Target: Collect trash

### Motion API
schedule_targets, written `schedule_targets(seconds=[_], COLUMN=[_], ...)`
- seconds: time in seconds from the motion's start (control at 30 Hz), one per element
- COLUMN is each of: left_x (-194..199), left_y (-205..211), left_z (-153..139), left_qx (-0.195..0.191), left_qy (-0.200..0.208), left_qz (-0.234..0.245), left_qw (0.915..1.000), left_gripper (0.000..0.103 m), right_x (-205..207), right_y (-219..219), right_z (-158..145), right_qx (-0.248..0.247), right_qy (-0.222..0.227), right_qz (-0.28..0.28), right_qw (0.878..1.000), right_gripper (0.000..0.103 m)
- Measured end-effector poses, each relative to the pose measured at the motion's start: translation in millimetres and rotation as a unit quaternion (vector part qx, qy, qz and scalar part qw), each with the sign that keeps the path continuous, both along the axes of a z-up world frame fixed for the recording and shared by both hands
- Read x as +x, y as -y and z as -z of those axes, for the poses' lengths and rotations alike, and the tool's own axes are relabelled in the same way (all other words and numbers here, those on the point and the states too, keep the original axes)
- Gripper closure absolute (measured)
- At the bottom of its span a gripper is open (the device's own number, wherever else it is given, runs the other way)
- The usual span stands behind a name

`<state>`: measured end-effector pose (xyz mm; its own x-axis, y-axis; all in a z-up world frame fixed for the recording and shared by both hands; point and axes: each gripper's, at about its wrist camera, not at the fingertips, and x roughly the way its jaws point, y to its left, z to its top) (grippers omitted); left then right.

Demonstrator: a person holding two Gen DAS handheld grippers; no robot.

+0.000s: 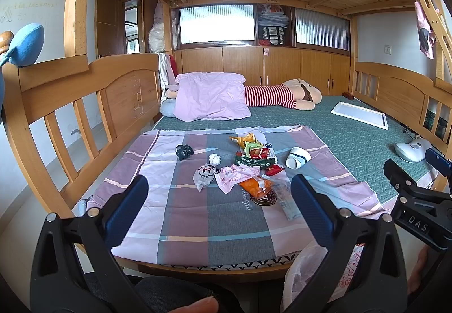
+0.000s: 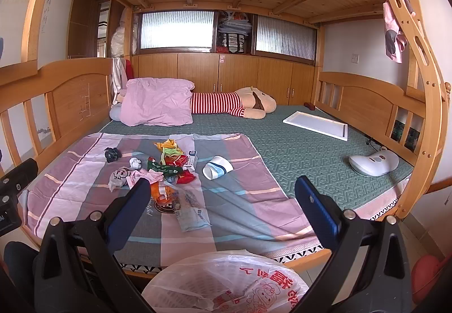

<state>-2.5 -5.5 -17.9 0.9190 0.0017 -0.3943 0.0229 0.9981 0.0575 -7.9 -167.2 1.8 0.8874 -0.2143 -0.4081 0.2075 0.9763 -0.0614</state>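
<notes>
Because both the left gripper (image 1: pixel 217 200) and right gripper (image 2: pixel 223 194) gape empty, the crumpled wrapper litter (image 1: pixel 251 166) waits mid-bed on the checked sheet (image 1: pixel 183 214), translucent printed plastic bag (image 2: pixel 226 284) positioned below.

Plaid pink-grey sheet (image 1: pixel 197 217), green mattress (image 1: pixel 353 137).

crumpled wrappers (image 1: pixel 251 163) heaped on checked sheet (image 1: pixel 180 217)
</notes>
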Motion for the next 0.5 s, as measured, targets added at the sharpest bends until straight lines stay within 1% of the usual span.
schedule_targets(seconds=[0.5], left_x=[1.7], left_y=[5.1], left_z=[4.5], left_qx=[0.0], left_qy=[-0.007], left_qz=[0.005], left_qw=[1.0], left_gripper=[0.003], right_x=[0.5], right_y=[-0.2], right_z=[0.9], right_qx=[0.0], right_qy=[-0.001], right_qz=[0.0], right_qw=[1.0], right_gripper=[0.003])
